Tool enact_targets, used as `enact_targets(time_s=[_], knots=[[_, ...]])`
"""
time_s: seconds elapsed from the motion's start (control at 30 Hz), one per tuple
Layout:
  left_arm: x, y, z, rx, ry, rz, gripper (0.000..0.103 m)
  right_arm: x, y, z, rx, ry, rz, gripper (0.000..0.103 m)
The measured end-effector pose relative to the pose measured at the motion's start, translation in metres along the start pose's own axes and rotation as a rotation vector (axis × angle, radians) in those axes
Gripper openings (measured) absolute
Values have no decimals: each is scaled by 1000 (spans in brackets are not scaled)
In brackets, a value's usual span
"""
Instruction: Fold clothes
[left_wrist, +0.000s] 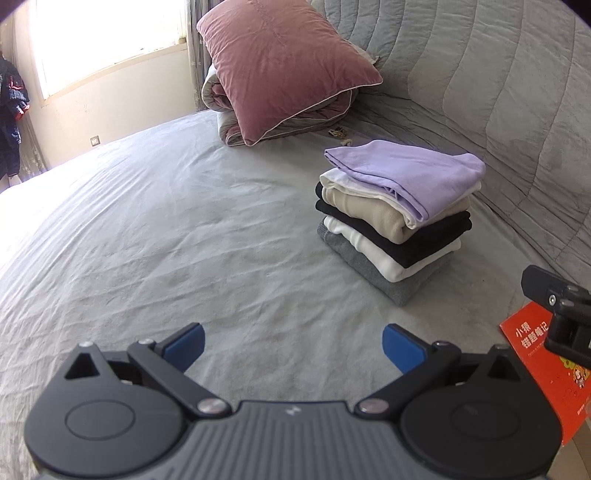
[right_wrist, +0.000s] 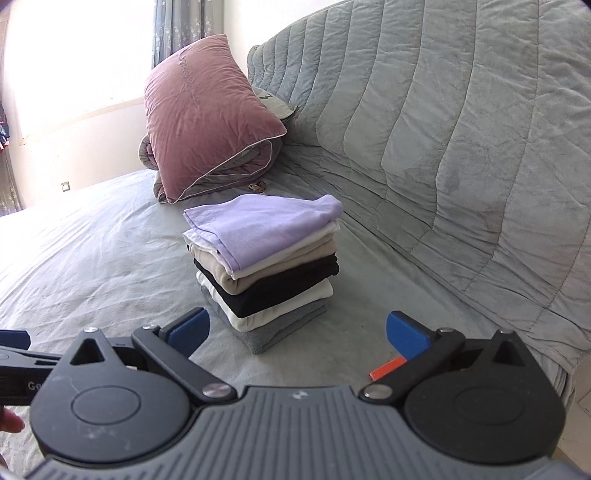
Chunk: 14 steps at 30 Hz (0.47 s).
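jaws apart (both grippers), folded stack (right_wrist: 264, 269) untouched

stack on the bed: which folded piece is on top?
The lilac garment, the only purple one. Below it, in order: white, beige, black, white, then grey at the bottom. Both grippers hang back from the stack, jaws open and empty.

A big bed (left_wrist: 155, 221) has a grey sheet. Behind the bed is a bright window (left_wrist: 107, 33) with a curtain (left_wrist: 197, 48) beside it. The wall (left_wrist: 122, 107) below the window is cream.
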<state>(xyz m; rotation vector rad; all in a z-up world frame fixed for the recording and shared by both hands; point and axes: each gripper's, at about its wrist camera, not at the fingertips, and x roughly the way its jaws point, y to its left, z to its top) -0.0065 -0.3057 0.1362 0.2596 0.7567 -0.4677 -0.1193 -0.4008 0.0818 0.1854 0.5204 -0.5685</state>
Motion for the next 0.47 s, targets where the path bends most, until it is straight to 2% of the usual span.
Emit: enact_targets(time_s=[0.47], knots=[[-56, 1, -30, 31, -21, -40, 102, -62, 1, -18, 26, -10, -9, 103]])
